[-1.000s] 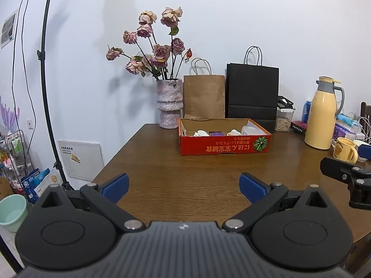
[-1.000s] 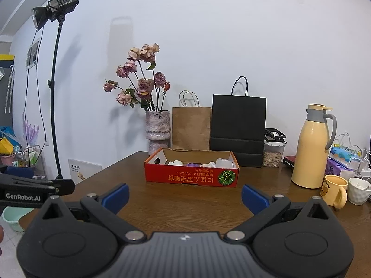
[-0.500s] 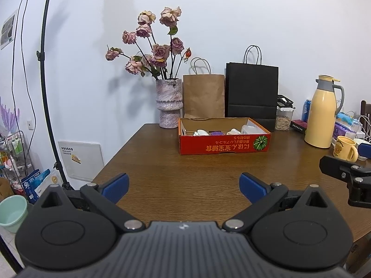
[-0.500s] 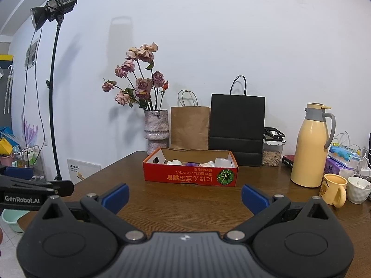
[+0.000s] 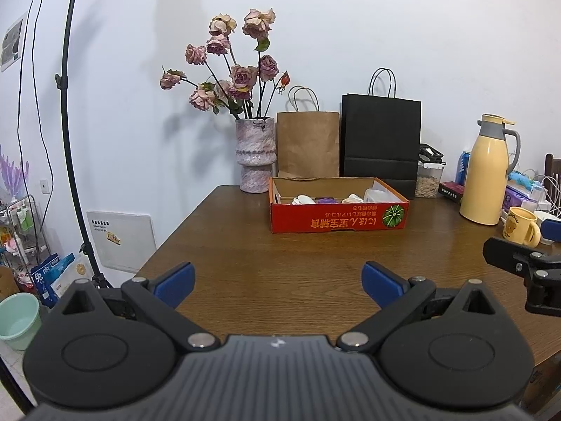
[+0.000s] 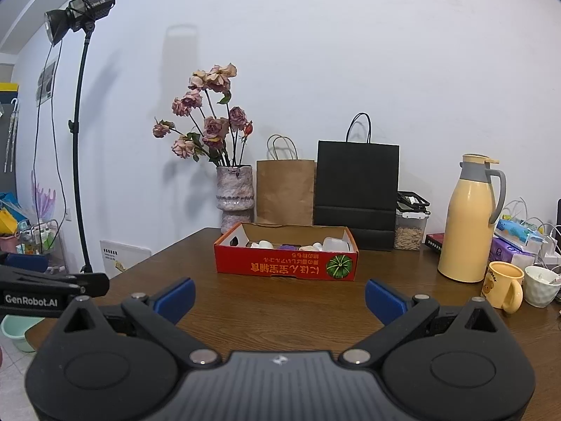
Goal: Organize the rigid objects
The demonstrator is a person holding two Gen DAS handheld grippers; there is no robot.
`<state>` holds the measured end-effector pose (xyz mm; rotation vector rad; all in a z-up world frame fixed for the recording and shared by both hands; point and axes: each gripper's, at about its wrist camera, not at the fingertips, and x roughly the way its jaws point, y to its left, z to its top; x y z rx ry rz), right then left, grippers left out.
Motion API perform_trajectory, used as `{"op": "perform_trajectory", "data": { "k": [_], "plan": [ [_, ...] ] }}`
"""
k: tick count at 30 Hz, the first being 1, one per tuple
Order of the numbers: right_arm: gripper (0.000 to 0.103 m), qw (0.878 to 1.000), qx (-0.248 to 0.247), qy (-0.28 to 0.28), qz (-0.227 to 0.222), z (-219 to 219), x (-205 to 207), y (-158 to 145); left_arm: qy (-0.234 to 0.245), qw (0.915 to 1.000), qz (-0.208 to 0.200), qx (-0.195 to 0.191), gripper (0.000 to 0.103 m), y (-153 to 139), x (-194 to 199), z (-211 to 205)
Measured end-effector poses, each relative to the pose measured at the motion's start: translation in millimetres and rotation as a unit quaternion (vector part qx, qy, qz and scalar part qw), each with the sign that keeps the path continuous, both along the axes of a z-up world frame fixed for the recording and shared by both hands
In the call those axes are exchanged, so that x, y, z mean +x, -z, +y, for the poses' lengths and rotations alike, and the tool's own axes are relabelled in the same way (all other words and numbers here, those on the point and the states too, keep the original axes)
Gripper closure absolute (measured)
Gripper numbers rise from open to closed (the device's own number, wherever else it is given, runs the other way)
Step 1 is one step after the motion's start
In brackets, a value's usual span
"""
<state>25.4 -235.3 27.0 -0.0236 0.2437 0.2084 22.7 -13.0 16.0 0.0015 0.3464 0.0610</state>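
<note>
A red cardboard box [image 5: 338, 216] [image 6: 285, 266] sits mid-table, holding several small white, purple and clear items; most of their shapes are hidden by its wall. My left gripper [image 5: 277, 280] hovers open over the near table edge, well short of the box, with nothing between its blue pads. My right gripper [image 6: 278, 296] is likewise open and empty, also short of the box. The right gripper's side shows at the right edge of the left wrist view, and the left gripper's side shows at the left edge of the right wrist view.
On the wooden table [image 5: 315, 256] stand a vase of dried roses [image 5: 254, 154], a brown paper bag [image 5: 308, 144], a black paper bag [image 5: 380, 144], a yellow thermos [image 6: 471, 221], a yellow mug [image 6: 503, 286] and a white cup [image 6: 541, 286]. A light stand [image 5: 70, 140] rises at the left.
Both views have shifted only slightly; the box and table items sit marginally lower in frame. Both grippers stay open and empty.
</note>
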Motion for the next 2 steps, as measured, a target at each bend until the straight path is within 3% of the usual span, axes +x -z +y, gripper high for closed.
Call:
{"op": "perform_trajectory", "data": {
  "k": [2],
  "plan": [
    [0.0, 1.0, 0.0, 0.0, 0.0, 0.2, 0.1, -0.1, 0.001, 1.0, -0.001, 0.0, 0.0, 0.4, -0.5, 0.4]
  ]
}}
